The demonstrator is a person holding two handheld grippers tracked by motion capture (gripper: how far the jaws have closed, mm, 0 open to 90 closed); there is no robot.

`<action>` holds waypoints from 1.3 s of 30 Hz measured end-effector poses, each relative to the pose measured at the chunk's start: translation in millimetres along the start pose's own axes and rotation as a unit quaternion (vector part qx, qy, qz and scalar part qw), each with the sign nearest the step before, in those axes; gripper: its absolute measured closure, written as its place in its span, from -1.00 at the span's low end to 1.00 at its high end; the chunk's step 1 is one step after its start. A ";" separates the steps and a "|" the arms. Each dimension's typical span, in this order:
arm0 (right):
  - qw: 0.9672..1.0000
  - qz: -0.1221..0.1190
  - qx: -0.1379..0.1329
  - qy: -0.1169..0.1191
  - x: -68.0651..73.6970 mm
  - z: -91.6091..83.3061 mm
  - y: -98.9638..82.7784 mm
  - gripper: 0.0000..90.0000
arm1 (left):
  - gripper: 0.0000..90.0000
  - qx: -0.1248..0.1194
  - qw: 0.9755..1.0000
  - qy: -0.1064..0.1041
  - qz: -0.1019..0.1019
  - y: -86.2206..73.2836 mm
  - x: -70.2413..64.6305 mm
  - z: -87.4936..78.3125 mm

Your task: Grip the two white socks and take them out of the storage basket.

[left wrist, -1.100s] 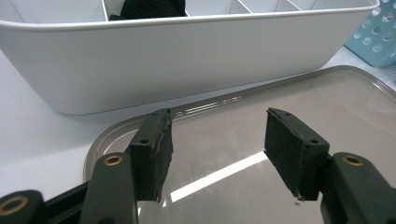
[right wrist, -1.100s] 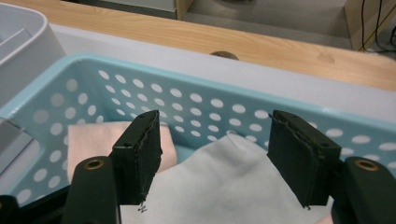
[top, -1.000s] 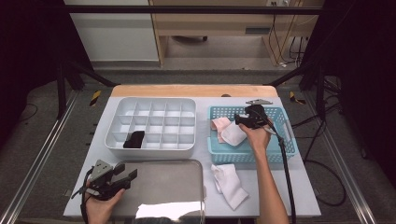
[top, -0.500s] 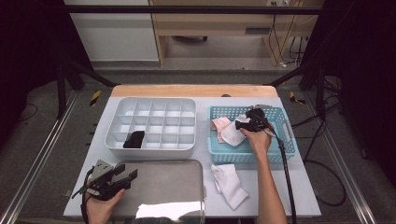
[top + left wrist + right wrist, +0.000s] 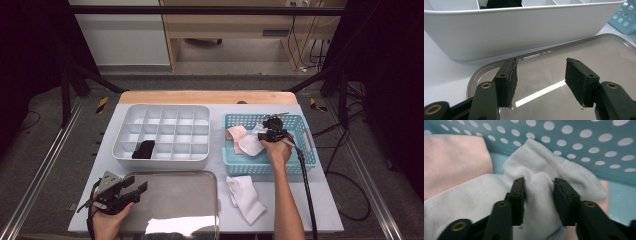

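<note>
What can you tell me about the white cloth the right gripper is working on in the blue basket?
The white cloth looks like a soft knit sock, crumpled and lying in the perforated blue basket, partly over a pink cloth. One end rests against the basket's holed wall. The right gripper has a raised fold of it between its jaws, pinched but not fully closed; whether it is lifted is unclear.

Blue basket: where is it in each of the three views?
High view: blue basket sits right of centre on the table, the right gripper inside it.
Left gripper view: its corner shows at top right.
Right gripper view: its perforated wall runs across the top.
Shared landmark: white divided tray, beside the basket.
</note>
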State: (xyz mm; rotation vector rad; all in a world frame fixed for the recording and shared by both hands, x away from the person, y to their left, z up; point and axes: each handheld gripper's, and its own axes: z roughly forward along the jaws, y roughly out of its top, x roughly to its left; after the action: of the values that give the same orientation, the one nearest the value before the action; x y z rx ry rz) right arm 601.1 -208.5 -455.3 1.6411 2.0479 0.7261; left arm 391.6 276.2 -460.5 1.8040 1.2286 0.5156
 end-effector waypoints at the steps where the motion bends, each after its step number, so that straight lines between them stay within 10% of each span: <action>1: 1.000 0.000 0.000 0.000 0.0 0.0 0.0 0.48 | -0.07 0.000 1.000 0.000 0.000 0.0 0.0 0.0; 24: 0.994 0.011 -0.103 0.036 -3.1 -37.6 6.0 0.92 | -0.06 0.002 1.000 -0.002 -0.002 -0.1 -0.1 1.1; 39: 0.976 -0.009 -0.203 0.080 -0.5 -96.5 5.2 0.92 | -0.06 0.004 1.000 -0.002 0.000 0.0 -0.7 1.3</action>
State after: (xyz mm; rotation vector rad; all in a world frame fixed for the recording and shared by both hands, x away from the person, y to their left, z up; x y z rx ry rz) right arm 546.0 -221.5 -377.1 1.3656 1.8558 1.2122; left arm 392.3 275.1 -461.1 1.8101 1.2304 0.5083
